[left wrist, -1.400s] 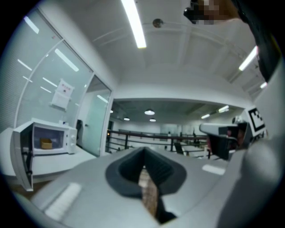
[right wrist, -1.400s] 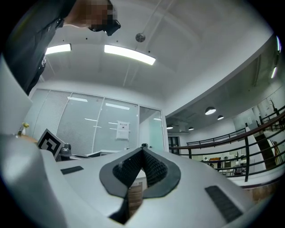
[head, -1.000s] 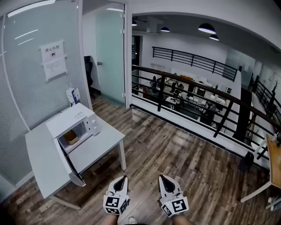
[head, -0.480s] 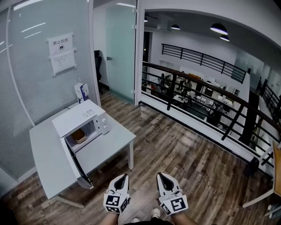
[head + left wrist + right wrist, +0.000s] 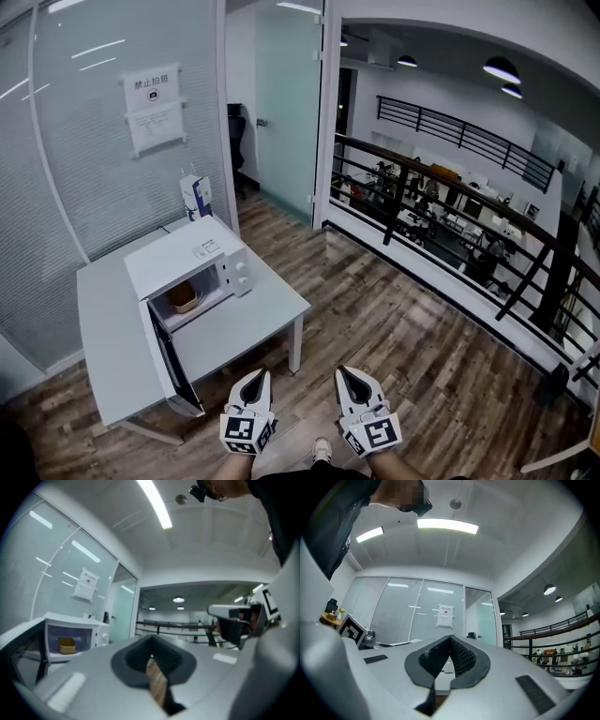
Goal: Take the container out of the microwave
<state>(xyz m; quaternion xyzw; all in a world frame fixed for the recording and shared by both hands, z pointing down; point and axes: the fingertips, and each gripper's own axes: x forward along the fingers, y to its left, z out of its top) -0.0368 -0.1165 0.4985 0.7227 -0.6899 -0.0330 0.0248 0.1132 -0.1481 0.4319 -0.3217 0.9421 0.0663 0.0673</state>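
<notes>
A white microwave (image 5: 183,258) stands on a white table (image 5: 103,319) at the left of the head view, its door (image 5: 173,361) swung open toward me. A small tan container (image 5: 183,298) sits inside the cavity; the left gripper view shows the same container (image 5: 66,645) at its far left. My left gripper (image 5: 260,375) and right gripper (image 5: 345,373) hang side by side at the bottom of the head view, over the wooden floor and well short of the table. Both are shut with nothing between their jaws.
A blue and white carton (image 5: 195,197) stands at the table's back edge against a glass wall (image 5: 84,159). A glass door (image 5: 286,103) is behind the table. A dark railing (image 5: 441,211) runs along the right side. Wooden floor (image 5: 403,347) lies ahead of me.
The table and microwave have shifted right and grown nearer in the head view as I walk toward them. Both grippers stay shut and keep their place at the bottom of the view.
</notes>
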